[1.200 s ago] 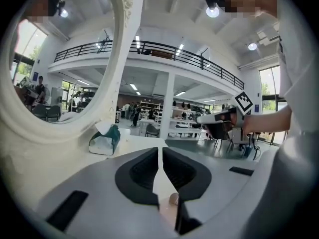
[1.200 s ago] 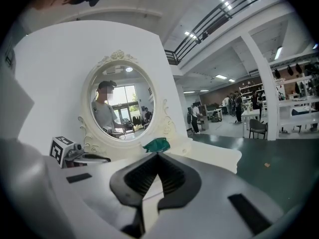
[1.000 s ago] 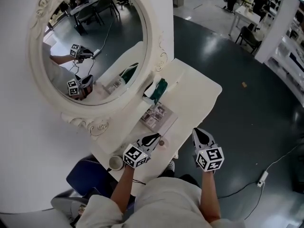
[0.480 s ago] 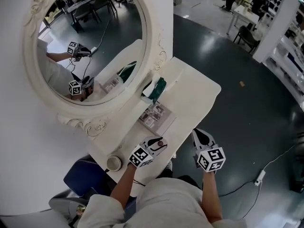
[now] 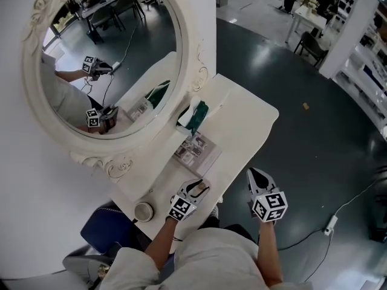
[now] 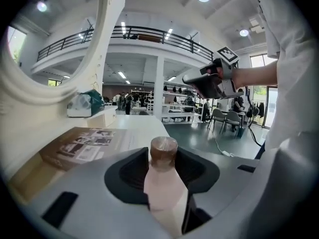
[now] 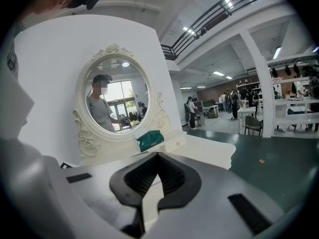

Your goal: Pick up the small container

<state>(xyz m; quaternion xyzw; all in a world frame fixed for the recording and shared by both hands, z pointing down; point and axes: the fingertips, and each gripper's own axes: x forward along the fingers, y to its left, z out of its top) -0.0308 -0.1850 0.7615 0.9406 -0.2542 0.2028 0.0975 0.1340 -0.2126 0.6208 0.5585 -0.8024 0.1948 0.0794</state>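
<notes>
On a white vanity table (image 5: pixel 242 125), the left gripper (image 5: pixel 200 186), jaws parted and just narrowing, straddles the small container (image 6: pixel 163 158) at lower centre. It is probably light, rigid and slick, so best pinched mid-body. The right gripper (image 5: pixel 256 177) hangs closed, empty.

One white table (image 5: pixel 254 110) and one oval mirror (image 5: pixel 121 53) in a carved white frame. On the tabletop: one small container (image 6: pixel 163 151) with a brown cap, one printed booklet (image 5: pixel 196 151), one green-and-white tissue pack (image 5: pixel 195 115), one round cup (image 5: pixel 144 211). Beside the table, one blue seat (image 5: pixel 109 228). Background desks and chairs are too small to count
</notes>
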